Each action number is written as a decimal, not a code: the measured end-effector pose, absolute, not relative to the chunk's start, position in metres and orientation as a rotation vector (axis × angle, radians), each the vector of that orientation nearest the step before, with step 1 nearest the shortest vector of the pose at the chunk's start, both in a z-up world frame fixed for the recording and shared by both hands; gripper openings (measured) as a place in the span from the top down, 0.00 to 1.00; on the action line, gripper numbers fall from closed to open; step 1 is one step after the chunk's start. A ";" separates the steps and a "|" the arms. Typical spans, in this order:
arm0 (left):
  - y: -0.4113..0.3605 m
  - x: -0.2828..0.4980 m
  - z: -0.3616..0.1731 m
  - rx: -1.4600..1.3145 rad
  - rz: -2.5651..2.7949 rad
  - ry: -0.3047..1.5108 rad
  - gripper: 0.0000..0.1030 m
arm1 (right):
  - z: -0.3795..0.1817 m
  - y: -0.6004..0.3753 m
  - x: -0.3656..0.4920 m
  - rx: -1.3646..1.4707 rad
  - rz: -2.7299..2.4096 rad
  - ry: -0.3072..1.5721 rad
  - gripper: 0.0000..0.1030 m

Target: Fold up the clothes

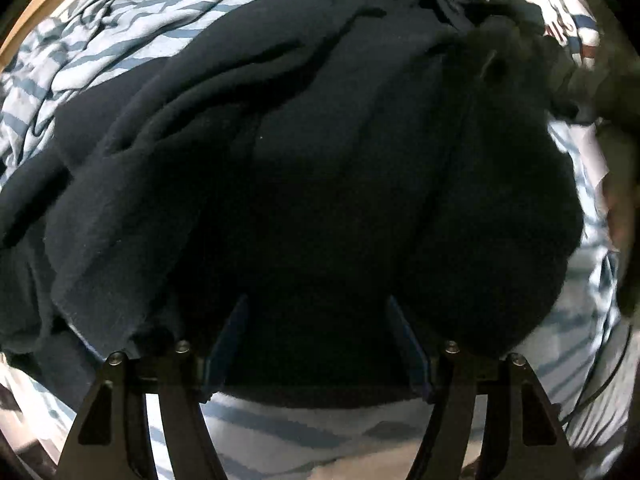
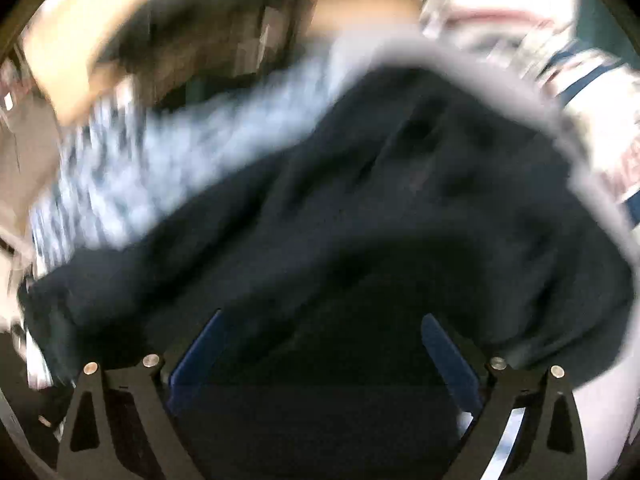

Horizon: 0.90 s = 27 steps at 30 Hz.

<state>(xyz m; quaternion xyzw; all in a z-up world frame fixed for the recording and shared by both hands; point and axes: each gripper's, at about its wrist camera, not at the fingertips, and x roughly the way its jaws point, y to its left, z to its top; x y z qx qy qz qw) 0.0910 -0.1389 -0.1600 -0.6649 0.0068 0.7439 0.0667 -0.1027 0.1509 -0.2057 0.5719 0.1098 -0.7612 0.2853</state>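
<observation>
A dark navy fleece garment (image 1: 304, 152) lies bunched in soft folds on blue-and-white striped bedding (image 1: 100, 52) and fills most of the left wrist view. My left gripper (image 1: 316, 300) points down onto it. Its blue pads stand apart with the dark cloth lying in the gap, and they do not visibly pinch it. The right wrist view is blurred. There the same navy garment (image 2: 380, 220) spreads under my right gripper (image 2: 323, 316), whose jaws stand wide apart over the cloth, gripping nothing.
A white garment with red and navy lettering (image 1: 568, 28) lies beyond the fleece, and also shows as the lettered garment (image 2: 580, 100) at the upper right. A wooden edge (image 1: 40, 12) borders the bedding at the far left. A thin dark cable (image 1: 600, 380) runs along the right.
</observation>
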 end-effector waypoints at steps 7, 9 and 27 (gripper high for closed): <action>-0.170 0.077 -0.120 -1.836 2.243 -0.306 0.31 | -0.231 0.190 -0.001 1.593 -2.017 0.380 0.00; -0.172 0.062 -0.123 -1.824 2.319 -0.300 0.31 | -0.228 0.212 0.009 1.650 -1.996 0.282 0.01; -0.206 0.111 -0.161 -2.062 2.375 -0.085 0.29 | -0.130 0.208 0.018 1.454 -2.104 0.377 0.00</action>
